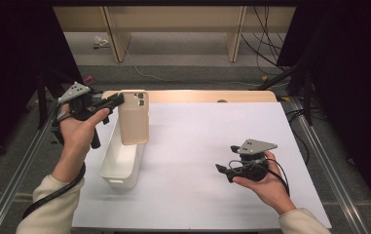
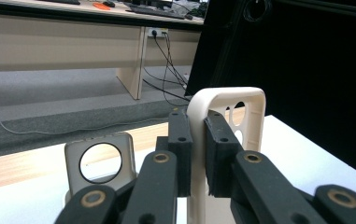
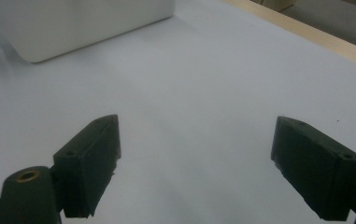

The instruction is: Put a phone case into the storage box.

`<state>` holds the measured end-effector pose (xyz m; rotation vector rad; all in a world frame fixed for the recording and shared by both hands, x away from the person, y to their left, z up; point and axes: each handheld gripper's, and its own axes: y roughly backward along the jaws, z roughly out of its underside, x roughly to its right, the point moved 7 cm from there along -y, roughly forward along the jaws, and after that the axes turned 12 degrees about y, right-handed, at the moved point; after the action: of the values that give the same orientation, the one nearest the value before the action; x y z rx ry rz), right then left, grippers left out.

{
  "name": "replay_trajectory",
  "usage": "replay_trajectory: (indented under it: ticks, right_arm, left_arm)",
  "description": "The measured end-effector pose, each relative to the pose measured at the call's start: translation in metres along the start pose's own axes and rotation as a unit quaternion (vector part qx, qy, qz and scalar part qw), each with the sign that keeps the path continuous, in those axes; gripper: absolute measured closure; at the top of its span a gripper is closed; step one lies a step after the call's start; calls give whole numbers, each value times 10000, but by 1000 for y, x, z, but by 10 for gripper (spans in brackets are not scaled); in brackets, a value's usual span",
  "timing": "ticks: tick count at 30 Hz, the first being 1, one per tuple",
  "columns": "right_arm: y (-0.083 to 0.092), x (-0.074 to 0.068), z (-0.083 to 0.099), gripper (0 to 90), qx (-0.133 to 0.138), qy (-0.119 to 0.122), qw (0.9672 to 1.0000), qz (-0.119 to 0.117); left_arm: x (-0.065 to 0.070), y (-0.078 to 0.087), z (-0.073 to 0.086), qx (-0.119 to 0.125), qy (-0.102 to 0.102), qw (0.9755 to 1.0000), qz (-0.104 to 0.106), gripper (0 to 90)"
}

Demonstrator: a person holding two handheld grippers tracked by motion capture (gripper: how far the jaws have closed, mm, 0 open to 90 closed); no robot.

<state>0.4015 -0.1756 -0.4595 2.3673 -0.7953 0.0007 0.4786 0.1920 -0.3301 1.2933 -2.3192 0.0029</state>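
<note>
1. The left gripper pinches the rim of a beige phone case, held upright above the white bin.
2. The case looks light, thin and flexible; gripping the rim near a corner seems safest.
3. The right gripper rests with its jaws spread, holding nothing, over the white table.

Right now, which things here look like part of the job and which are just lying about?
Part of the job, likely:
- beige phone case, pinched by the left gripper above the bin
- white bin
- second case standing in the bin
- right gripper, jaws open

Lying about:
- floor cables
- wooden desk legs
</note>
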Motion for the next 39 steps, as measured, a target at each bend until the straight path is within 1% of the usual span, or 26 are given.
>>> replay_trajectory:
  ticks: [9,14,22,27,39]
  right_arm:
    - [0,0,1,167,-17,-13,10000,5]
    - [0,0,1,167,-15,-13,10000,7]
    - [0,1,1,168,-10,-7,10000,22]
    - [0,1,0,168,-5,-10,10000,29]
    - [0,1,0,167,-3,-10,10000,33]
  left_arm:
    - [-6,1,-1,16,42,10000,-44,821]
    - [-9,3,-3,36,13,10000,-86,821]
    - [-14,4,-4,61,32,9999,-102,821]
    - [-16,4,-4,97,-12,9999,-97,821]
    - [-23,6,-6,140,-35,9998,-148,821]
